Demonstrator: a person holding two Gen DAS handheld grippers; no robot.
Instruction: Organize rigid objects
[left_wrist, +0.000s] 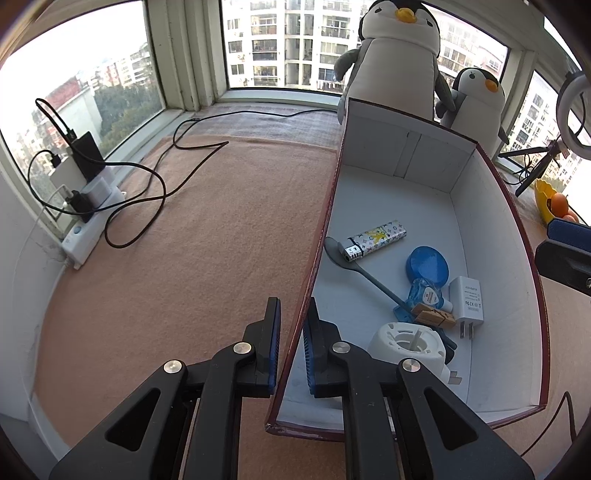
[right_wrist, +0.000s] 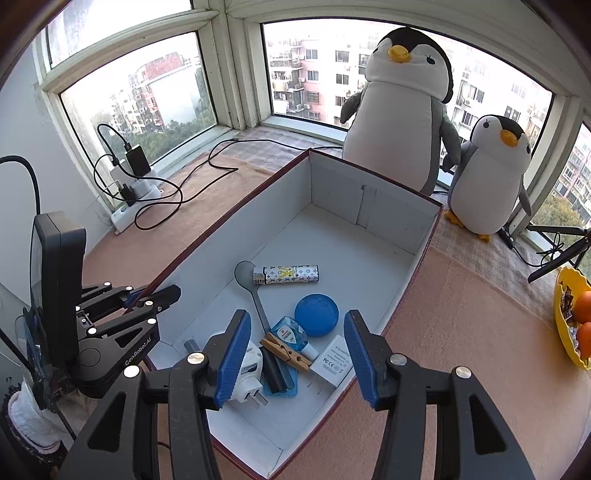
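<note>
Left wrist view: the left gripper (left_wrist: 291, 343) has its jaws nearly closed on the box (left_wrist: 317, 236), one pad outside its left wall, one inside. Right wrist view: the right gripper (right_wrist: 297, 360) hangs over the near end of the box (right_wrist: 402, 236) with jaws wide apart and nothing between them. Below it, on the box floor, lie a white plug (right_wrist: 245, 380), a black bar on a blue tray (right_wrist: 282, 380), a clothespin (right_wrist: 286, 355), a white charger (right_wrist: 332, 363) and a small blue bottle (right_wrist: 290, 334). Just beyond are a blue lid (right_wrist: 316, 314), a spoon (right_wrist: 251, 286) and a patterned lighter (right_wrist: 286, 275) touching the spoon's bowl. Behind the box, on the orange cloth, stand two penguins (right_wrist: 399, 110), the smaller to the right.
</note>
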